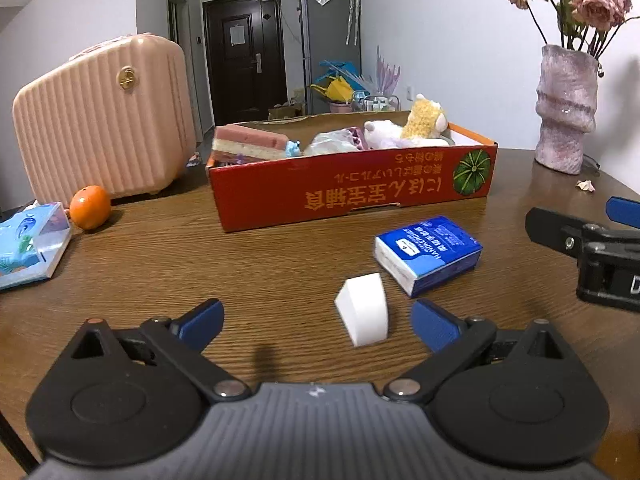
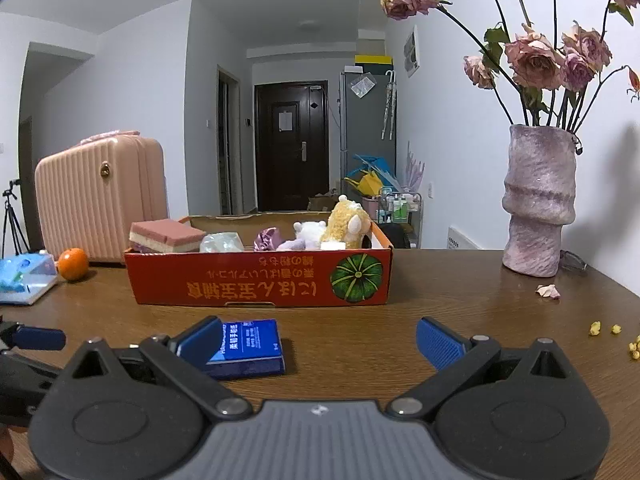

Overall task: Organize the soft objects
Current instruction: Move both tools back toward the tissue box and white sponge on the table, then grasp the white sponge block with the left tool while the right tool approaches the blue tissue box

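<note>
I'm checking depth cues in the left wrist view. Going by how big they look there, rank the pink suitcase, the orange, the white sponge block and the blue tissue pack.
1. pink suitcase
2. blue tissue pack
3. white sponge block
4. orange

The block sits nearest the camera, which inflates it; its lead over the orange is unsure.

Left tongs point(image 1: 318, 326) spread, white sponge point(image 1: 363, 309) between.

Dim, cool indoor light, seemingly from overhead. Soft shadows fall under the white sponge point(image 1: 363, 310) and right of the vase point(image 2: 538, 200). Strong fisheye bending and dark vignette at the corners. Slight blur on near gripper bodies. No glare, mild noise throughout.
</note>
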The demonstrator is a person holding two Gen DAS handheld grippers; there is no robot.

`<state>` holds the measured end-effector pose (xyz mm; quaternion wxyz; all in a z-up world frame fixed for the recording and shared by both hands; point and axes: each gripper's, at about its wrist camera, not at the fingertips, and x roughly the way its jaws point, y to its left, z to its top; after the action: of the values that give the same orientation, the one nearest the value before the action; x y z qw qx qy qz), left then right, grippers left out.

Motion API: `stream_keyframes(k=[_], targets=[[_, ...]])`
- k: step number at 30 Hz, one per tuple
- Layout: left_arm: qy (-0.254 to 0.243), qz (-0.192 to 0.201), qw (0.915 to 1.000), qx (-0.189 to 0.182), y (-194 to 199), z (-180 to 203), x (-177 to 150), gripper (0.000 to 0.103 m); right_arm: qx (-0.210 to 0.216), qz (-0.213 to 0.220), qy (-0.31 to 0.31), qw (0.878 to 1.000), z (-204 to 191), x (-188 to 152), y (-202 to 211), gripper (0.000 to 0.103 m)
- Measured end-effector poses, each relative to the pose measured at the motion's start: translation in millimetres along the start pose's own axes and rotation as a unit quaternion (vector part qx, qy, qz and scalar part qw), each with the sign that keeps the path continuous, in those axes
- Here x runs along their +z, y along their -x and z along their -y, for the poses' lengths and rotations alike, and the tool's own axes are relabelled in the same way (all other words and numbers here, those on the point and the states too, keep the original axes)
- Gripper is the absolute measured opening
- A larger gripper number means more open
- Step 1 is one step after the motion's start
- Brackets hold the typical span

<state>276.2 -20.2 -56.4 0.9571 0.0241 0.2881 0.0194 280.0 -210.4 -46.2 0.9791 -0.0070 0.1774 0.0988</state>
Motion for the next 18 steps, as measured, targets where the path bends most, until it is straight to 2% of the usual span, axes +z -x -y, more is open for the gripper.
stream_keyframes(k=[4,6,9,11,14,16,18], targets=[[0.002,-0.012,0.9999,-0.001,-9.1,8.8,2.8,0.081,-0.003,-0.003,-0.002,1.000,0.5,0.0,-1.5,0.103],[0.007,-0.020,0.9998,-0.004,-13.5,10.8,4.0,0.076,-0.004,-0.004,-0.003,1.000,1.1,0.0,-2.6,0.103],[0.014,-0.028,0.9995,-0.006,-19.4,12.3,5.6,0.062,-0.004,-0.006,-0.005,1.000,1.9,-0.1,-3.4,0.103],[0.018,-0.036,0.9992,-0.008,-24.1,13.3,6.6,0.044,-0.004,-0.006,-0.005,1.000,1.9,0.0,-3.6,0.103],[0.023,-0.046,0.9985,-0.018,-28.4,12.4,6.7,0.031,-0.004,-0.006,-0.004,1.000,2.1,0.0,-4.0,0.103],[0.020,-0.042,0.9987,-0.023,-26.7,13.1,6.5,0.023,-0.004,-0.007,-0.005,1.000,2.0,0.0,-4.1,0.103],[0.011,-0.041,0.9989,-0.021,-26.3,15.5,5.7,0.022,-0.003,-0.007,-0.005,1.000,1.8,-0.1,-4.7,0.103]])
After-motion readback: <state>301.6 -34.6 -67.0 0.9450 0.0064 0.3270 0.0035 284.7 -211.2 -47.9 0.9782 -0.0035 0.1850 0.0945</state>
